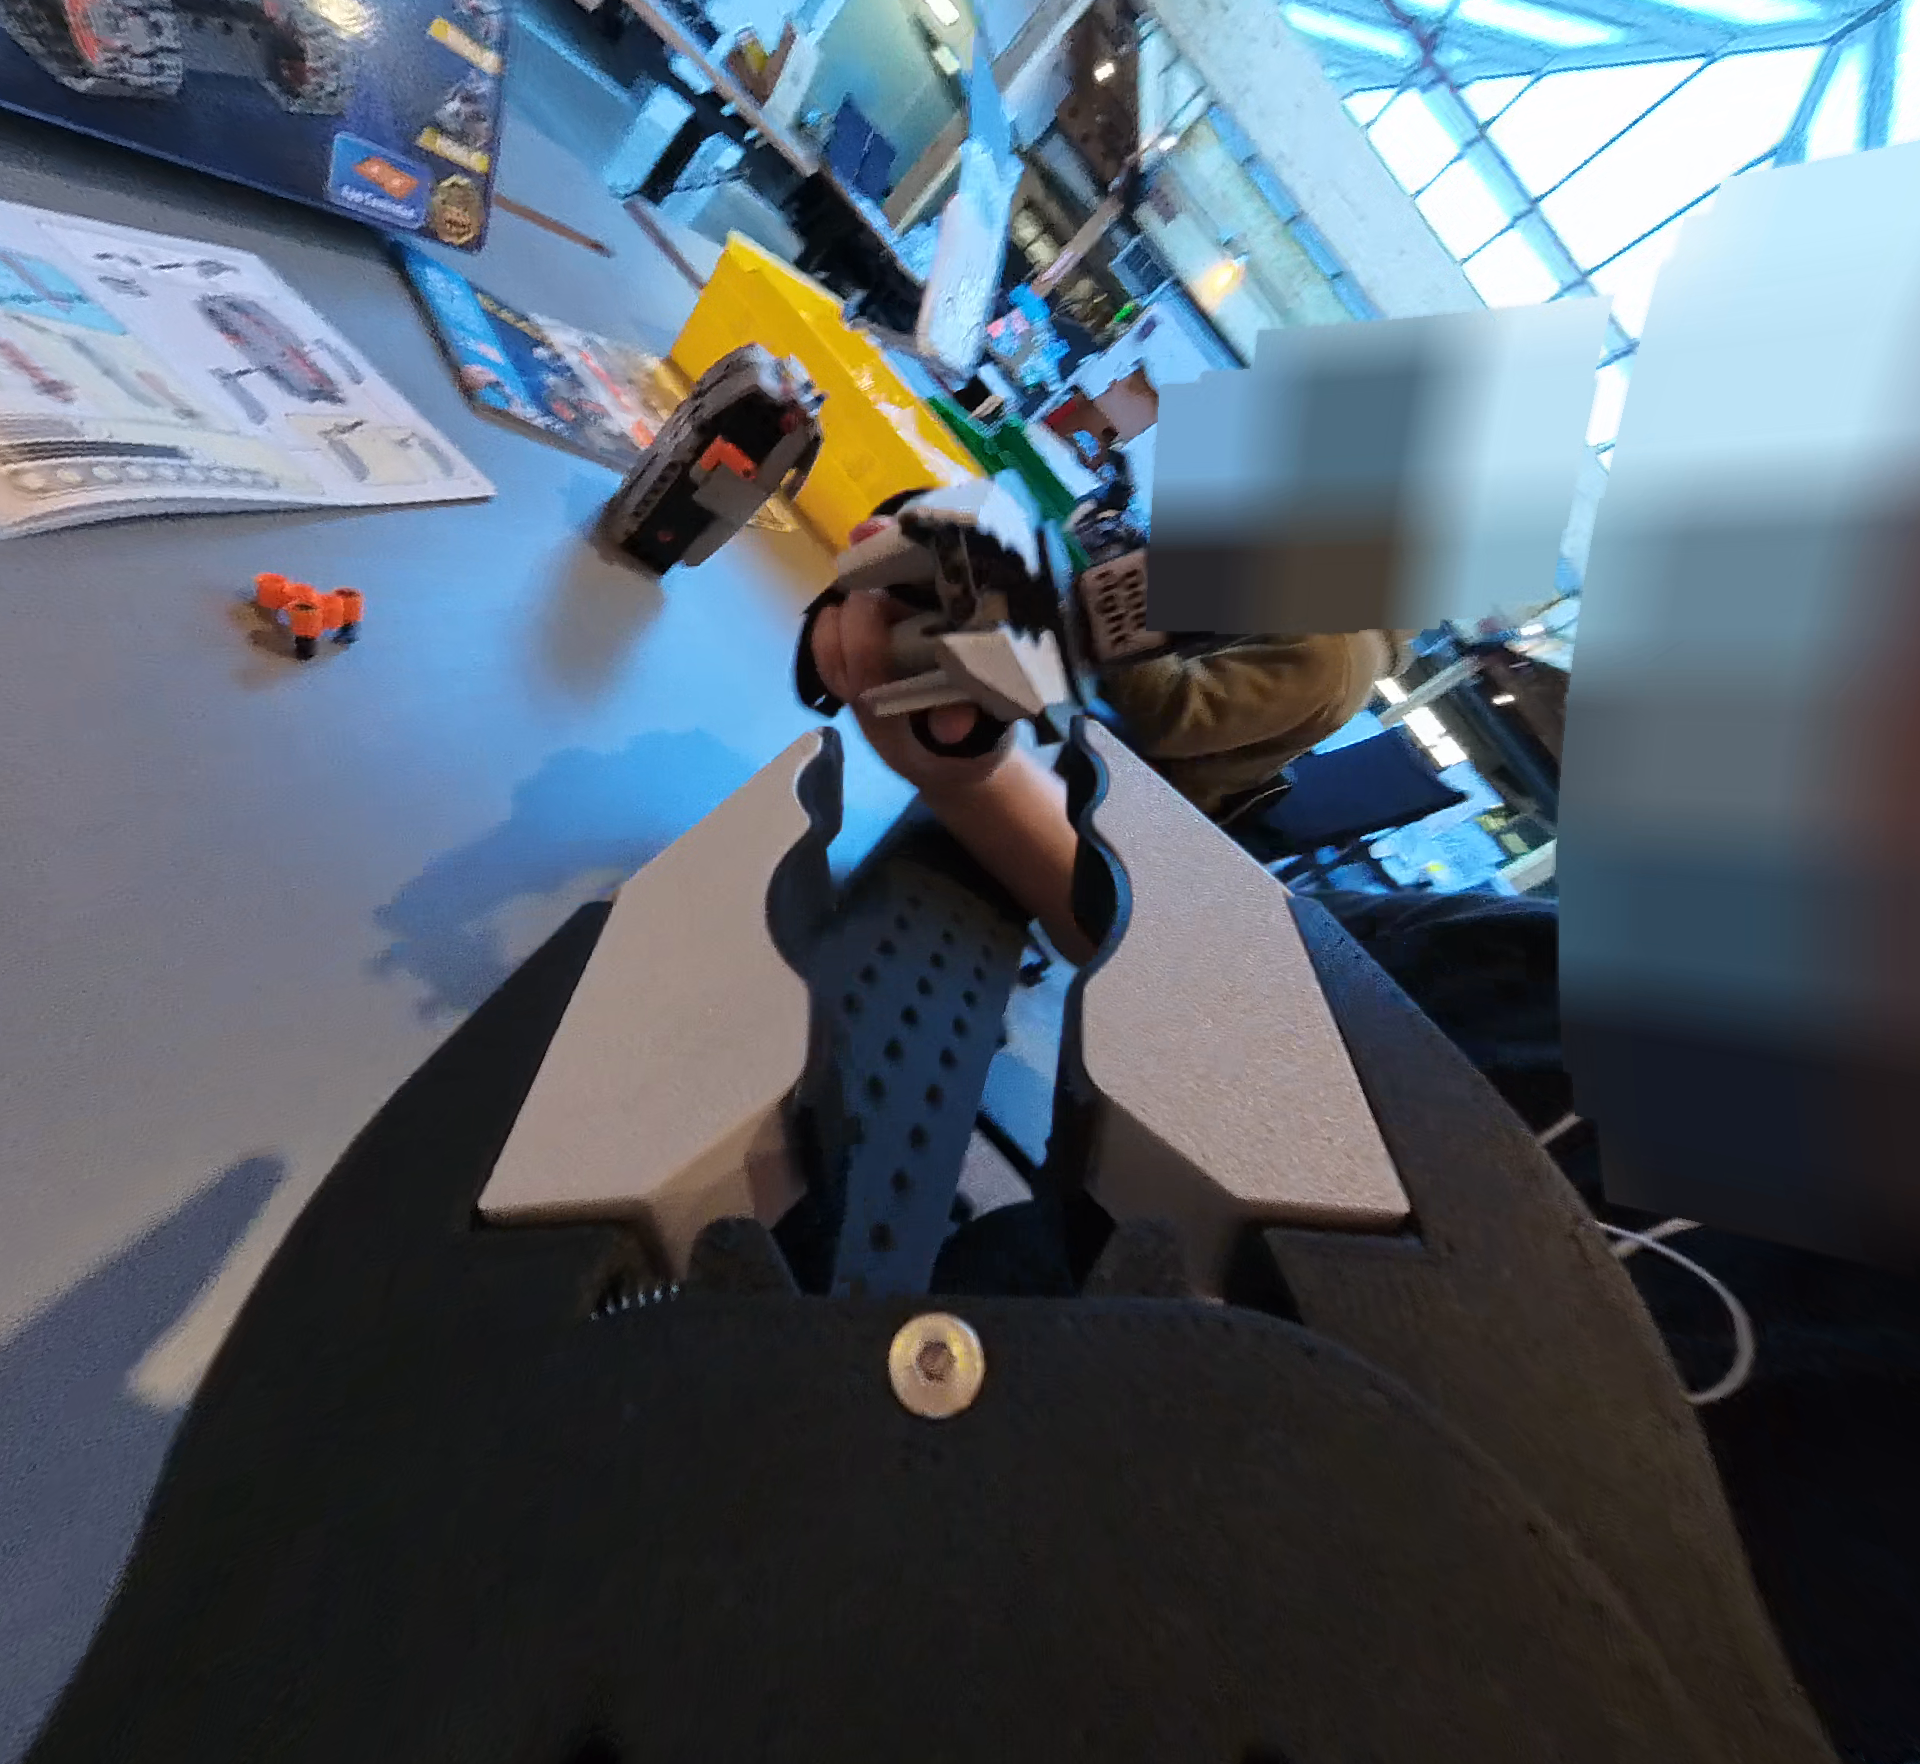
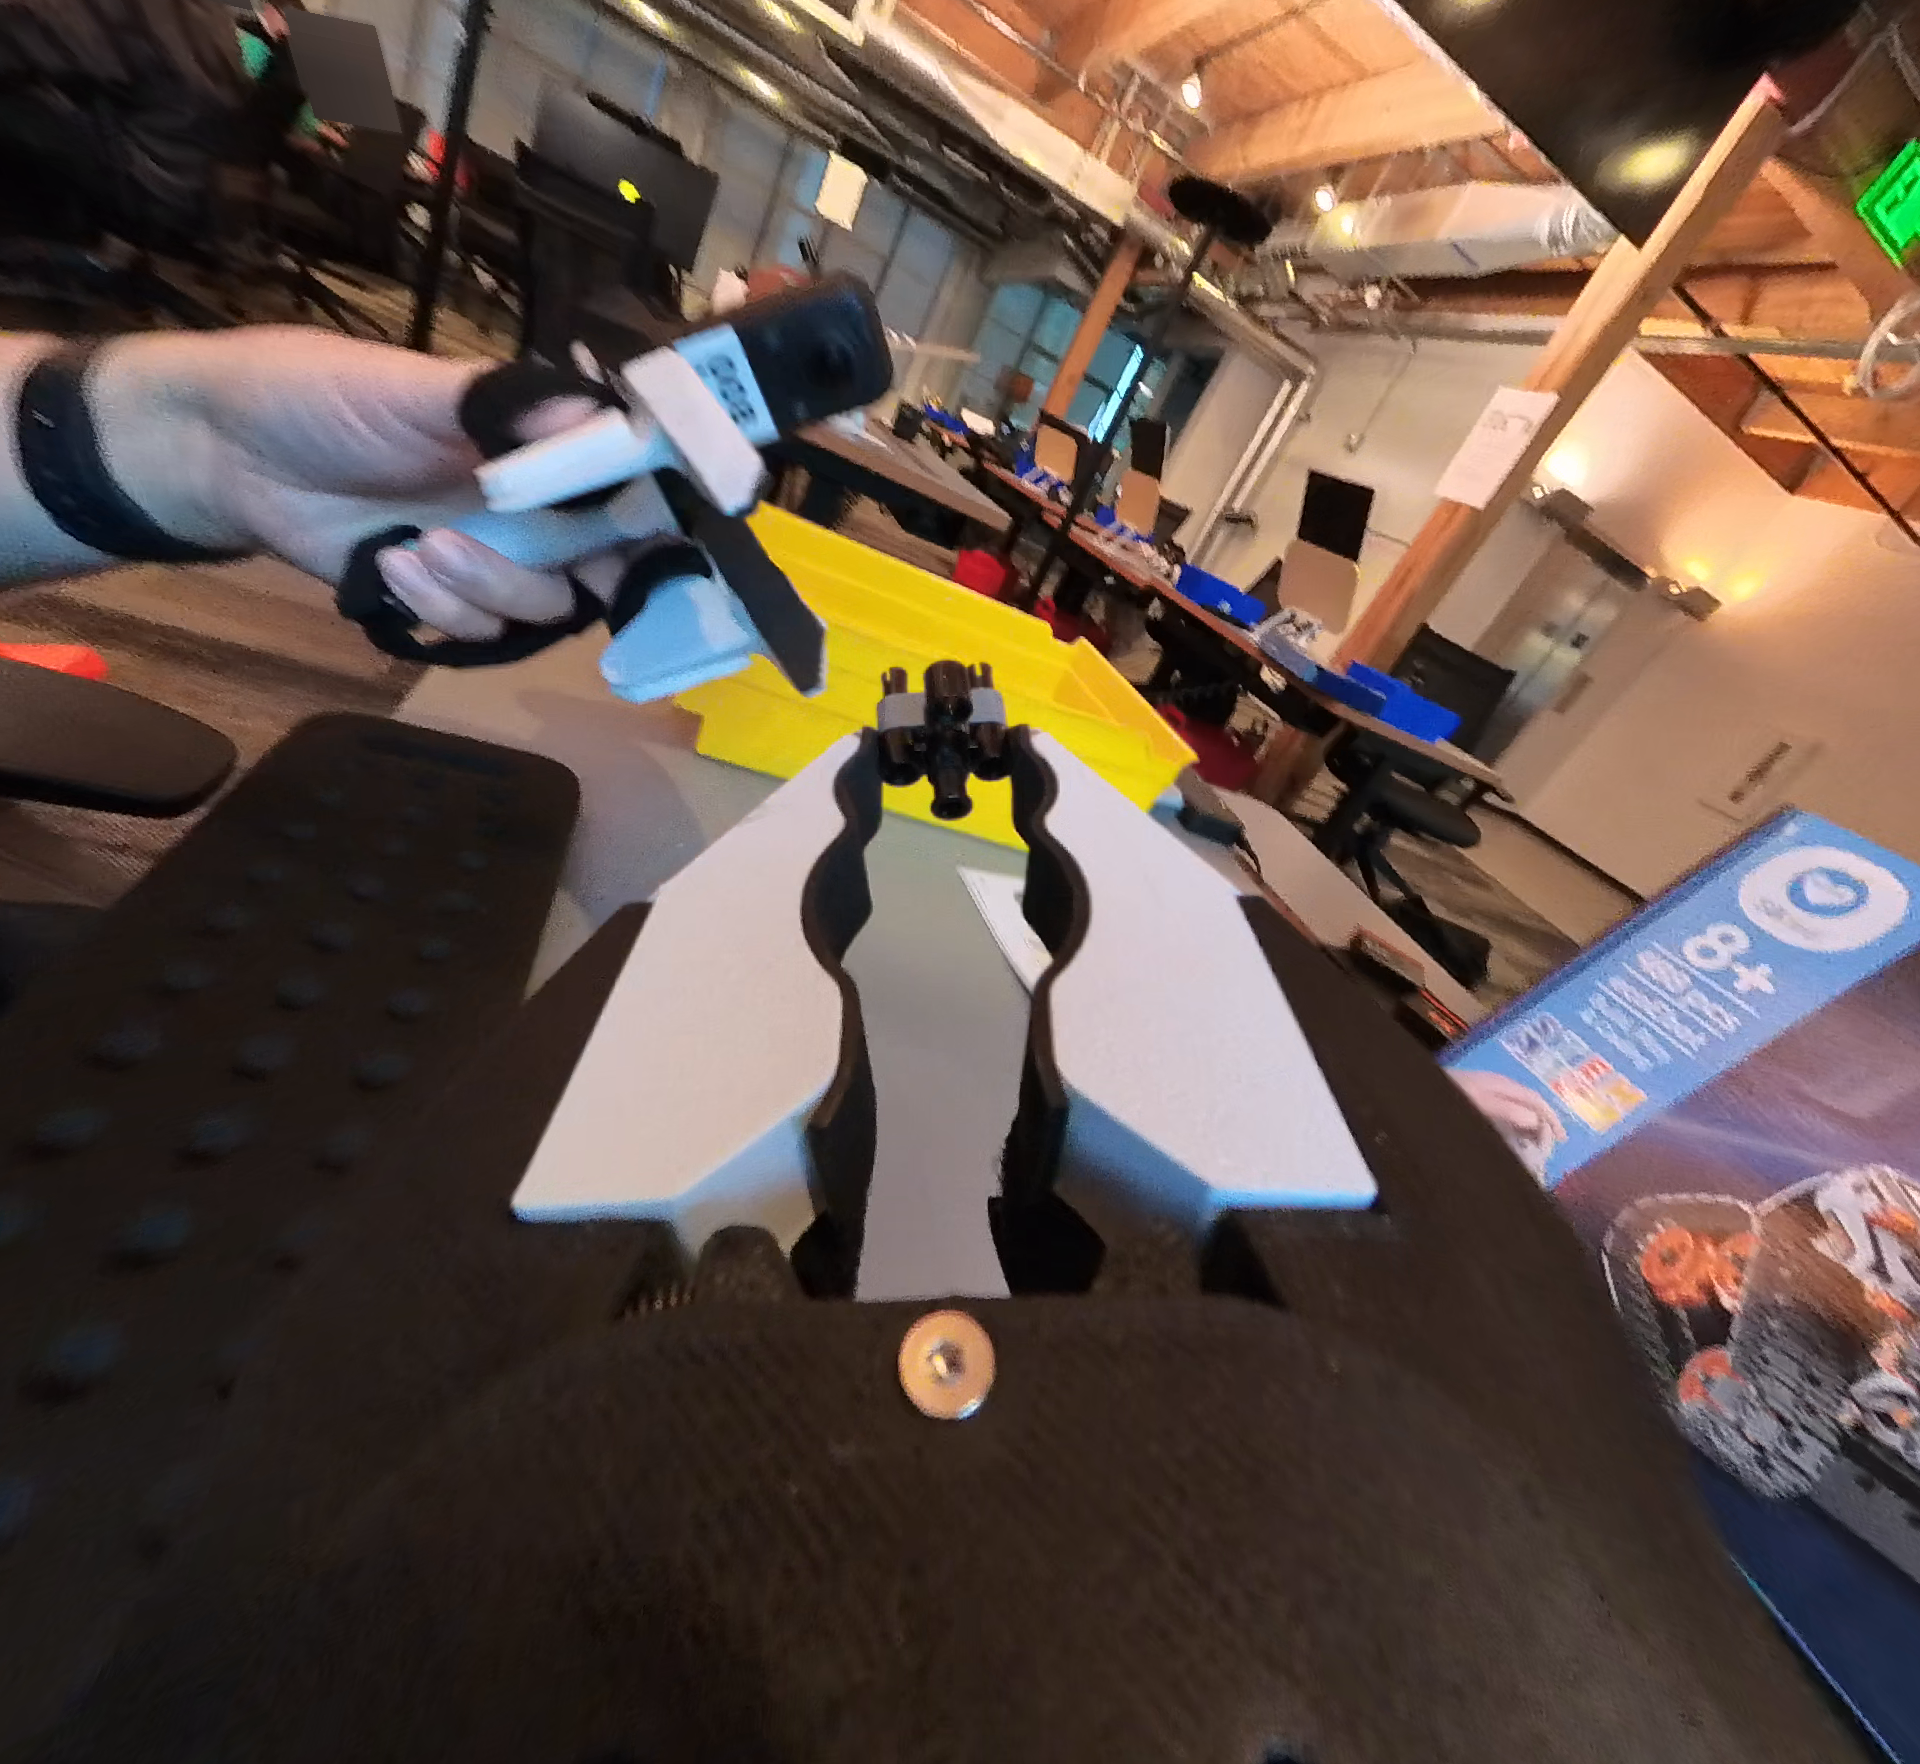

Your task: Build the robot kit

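My grey worktop [image 1: 312, 883] carries an open instruction booklet [image 1: 197, 374], a printed toy box [image 1: 260, 0], a small orange brick cluster [image 1: 307, 611], a grey-black brick assembly [image 1: 717, 473] and a yellow bin [image 1: 821, 374].

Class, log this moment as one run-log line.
left gripper: open, empty, held above grey table | right gripper: shut on small black-and-grey brick piece | yellow bin behind

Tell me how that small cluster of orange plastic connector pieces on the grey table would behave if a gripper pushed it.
The small cluster of orange plastic connector pieces looks light, so it would probably skid across the smooth grey table. Its rounded barrel shapes might roll. It seems loosely joined and may scatter.
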